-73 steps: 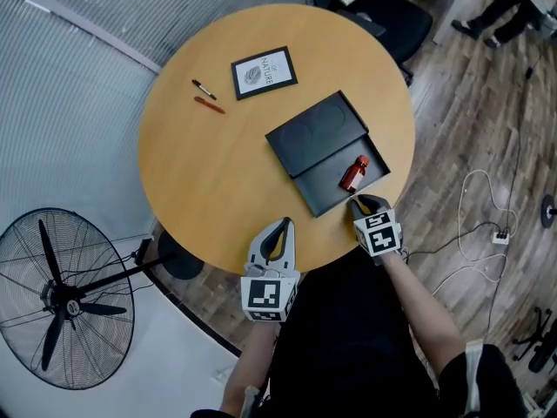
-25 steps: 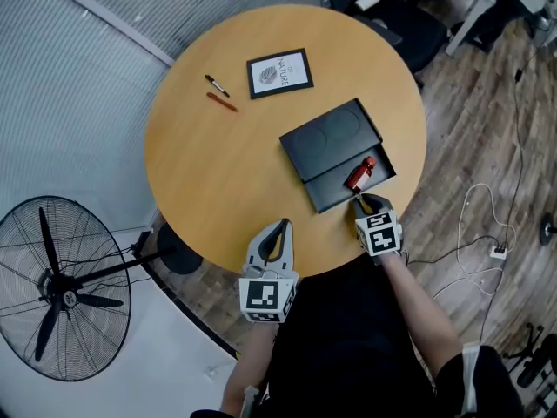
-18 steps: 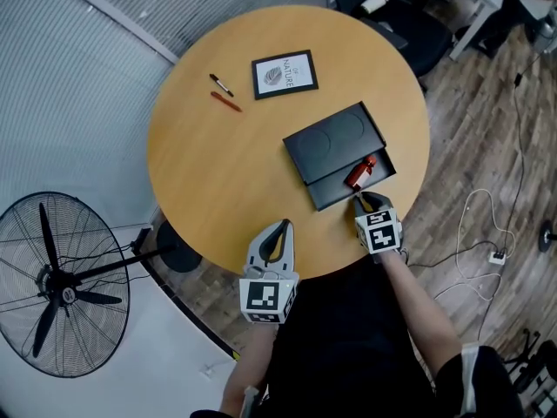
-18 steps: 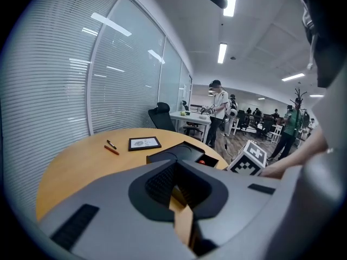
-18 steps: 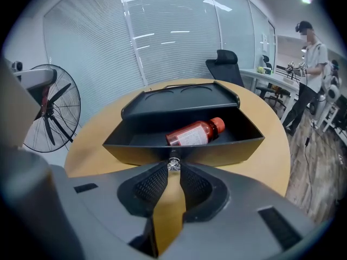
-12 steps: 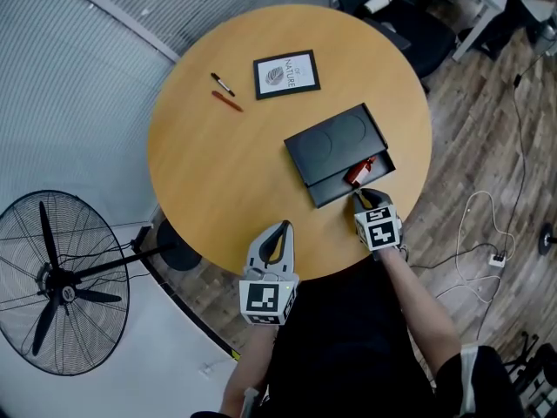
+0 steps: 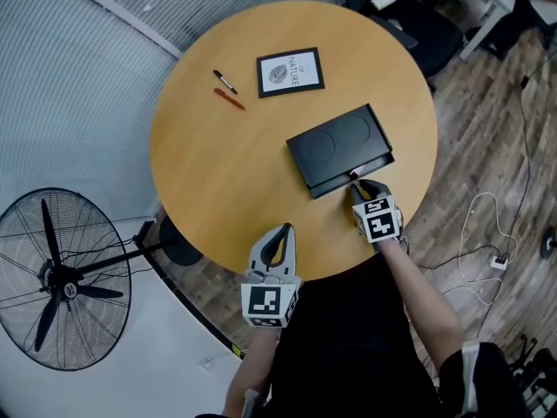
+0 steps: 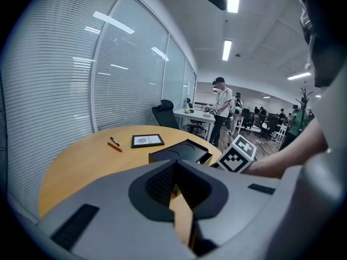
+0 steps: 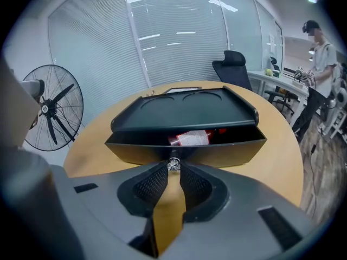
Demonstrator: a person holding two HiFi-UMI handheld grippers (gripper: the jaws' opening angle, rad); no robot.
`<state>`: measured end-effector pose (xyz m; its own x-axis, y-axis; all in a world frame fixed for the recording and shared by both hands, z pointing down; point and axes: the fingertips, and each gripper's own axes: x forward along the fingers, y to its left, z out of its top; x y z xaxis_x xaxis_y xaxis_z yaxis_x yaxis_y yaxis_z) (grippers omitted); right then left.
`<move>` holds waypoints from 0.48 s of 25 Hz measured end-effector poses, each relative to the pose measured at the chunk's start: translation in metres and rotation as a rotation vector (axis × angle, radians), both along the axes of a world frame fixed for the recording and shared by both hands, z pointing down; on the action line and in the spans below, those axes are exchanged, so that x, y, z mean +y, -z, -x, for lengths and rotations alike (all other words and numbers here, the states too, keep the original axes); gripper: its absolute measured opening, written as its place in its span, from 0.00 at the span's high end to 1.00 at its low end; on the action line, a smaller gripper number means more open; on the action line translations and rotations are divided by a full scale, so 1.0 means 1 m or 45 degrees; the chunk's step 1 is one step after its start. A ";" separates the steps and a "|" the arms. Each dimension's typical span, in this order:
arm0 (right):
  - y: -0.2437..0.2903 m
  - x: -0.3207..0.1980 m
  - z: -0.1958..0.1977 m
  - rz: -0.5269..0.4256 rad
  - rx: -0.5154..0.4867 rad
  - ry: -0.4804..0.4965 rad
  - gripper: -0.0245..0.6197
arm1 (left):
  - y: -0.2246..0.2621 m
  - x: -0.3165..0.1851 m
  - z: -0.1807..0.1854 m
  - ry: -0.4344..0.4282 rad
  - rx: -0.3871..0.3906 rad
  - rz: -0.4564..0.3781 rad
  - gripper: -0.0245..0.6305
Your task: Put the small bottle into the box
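Observation:
The black box (image 7: 339, 146) lies on the round wooden table (image 7: 218, 164), right of centre. Its drawer (image 9: 217, 148) stands only slightly out. In the right gripper view, the small red bottle (image 9: 192, 138) lies on its side inside the drawer, under the box's top. The head view does not show the bottle. My right gripper (image 7: 355, 181) is at the drawer's front, shut on the drawer's small metal knob (image 9: 173, 164). My left gripper (image 7: 280, 230) hovers shut and empty at the table's near edge, away from the box (image 8: 181, 151).
A framed card (image 7: 291, 72) and two pens (image 7: 228, 91) lie at the table's far side. A standing fan (image 7: 61, 277) is on the floor at left. A black office chair (image 7: 409, 33) stands beyond the table. Cables lie on the floor at right.
The drawer has slid into the box with the bottle, which the head view no longer shows. My right gripper moved with it towards the box. The left gripper stayed put.

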<state>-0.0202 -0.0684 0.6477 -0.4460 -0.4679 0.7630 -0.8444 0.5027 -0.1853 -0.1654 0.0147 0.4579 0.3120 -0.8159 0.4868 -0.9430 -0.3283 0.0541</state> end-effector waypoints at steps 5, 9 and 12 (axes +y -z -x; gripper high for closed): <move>0.001 -0.012 0.006 -0.008 -0.011 0.020 0.84 | -0.001 -0.002 -0.001 0.020 -0.001 0.010 0.96; 0.002 -0.017 0.009 -0.001 -0.017 0.034 0.83 | -0.003 -0.004 -0.002 0.035 0.000 0.017 0.96; 0.003 -0.021 0.012 -0.001 -0.027 0.048 0.83 | -0.004 -0.006 -0.001 0.043 0.002 0.018 0.96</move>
<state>-0.0322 -0.0891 0.6451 -0.4795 -0.4508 0.7529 -0.8207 0.5341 -0.2028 -0.1643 0.0086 0.4614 0.2850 -0.8190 0.4981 -0.9535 -0.2953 0.0601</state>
